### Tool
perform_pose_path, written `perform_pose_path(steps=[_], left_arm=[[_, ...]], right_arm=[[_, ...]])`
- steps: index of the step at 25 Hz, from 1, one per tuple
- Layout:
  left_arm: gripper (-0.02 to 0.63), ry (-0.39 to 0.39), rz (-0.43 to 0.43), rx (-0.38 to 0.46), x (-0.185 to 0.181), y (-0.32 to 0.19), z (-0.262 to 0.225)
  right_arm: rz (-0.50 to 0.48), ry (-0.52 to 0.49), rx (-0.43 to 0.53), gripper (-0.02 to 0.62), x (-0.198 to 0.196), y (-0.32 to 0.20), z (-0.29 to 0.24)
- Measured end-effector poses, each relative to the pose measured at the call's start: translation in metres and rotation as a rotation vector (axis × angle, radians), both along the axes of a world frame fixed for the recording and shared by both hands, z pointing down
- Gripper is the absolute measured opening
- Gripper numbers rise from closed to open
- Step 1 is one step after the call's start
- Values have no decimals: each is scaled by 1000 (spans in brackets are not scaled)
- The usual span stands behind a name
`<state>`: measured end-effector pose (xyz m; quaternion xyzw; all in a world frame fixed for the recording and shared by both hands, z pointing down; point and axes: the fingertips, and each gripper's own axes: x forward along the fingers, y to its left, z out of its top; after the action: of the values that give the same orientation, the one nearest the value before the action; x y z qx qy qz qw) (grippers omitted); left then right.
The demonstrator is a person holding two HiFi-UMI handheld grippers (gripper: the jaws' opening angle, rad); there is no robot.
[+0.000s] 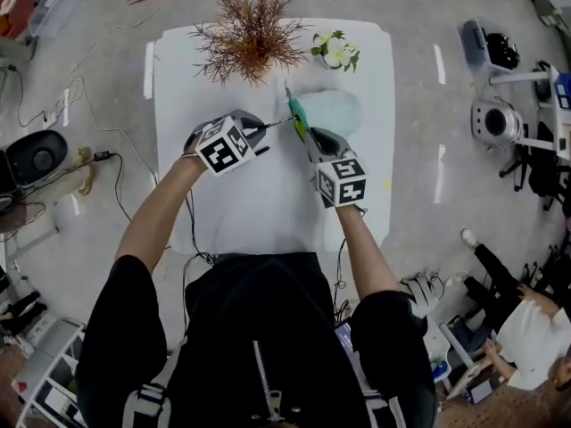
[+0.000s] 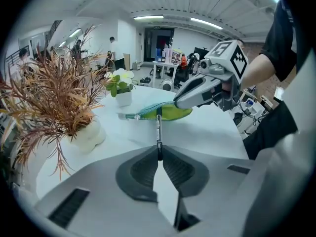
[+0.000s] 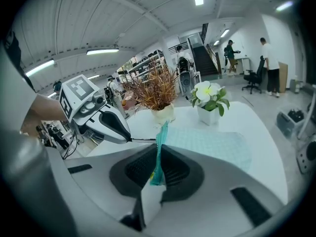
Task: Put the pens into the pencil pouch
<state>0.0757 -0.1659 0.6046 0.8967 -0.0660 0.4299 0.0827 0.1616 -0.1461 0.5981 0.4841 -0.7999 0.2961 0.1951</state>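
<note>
On the white table (image 1: 268, 205), a dried brown plant (image 1: 250, 34) stands at the far edge. The left gripper (image 1: 264, 125) is clamped on a thin dark pen (image 1: 278, 122), its tip at the open mouth of the pencil pouch (image 1: 337, 110) — green inside, with a teal zipper. The right gripper (image 1: 312, 135) pinches that zipper edge and holds it raised — the pale body lies on the table near a small white-flowered pot (image 1: 336, 52).

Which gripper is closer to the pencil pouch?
Right. The right gripper grips the pencil pouch by its zipper edge; the left gripper stands off beside it, pointing a pen at it.
</note>
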Motion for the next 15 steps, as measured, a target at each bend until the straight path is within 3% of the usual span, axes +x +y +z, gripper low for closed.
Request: perform_pose_path(steps=[15], left_arm=[[46,69,-29,-37,47,-11,-4]], right_arm=[[-15,-3,-5,37,-4,2,2]])
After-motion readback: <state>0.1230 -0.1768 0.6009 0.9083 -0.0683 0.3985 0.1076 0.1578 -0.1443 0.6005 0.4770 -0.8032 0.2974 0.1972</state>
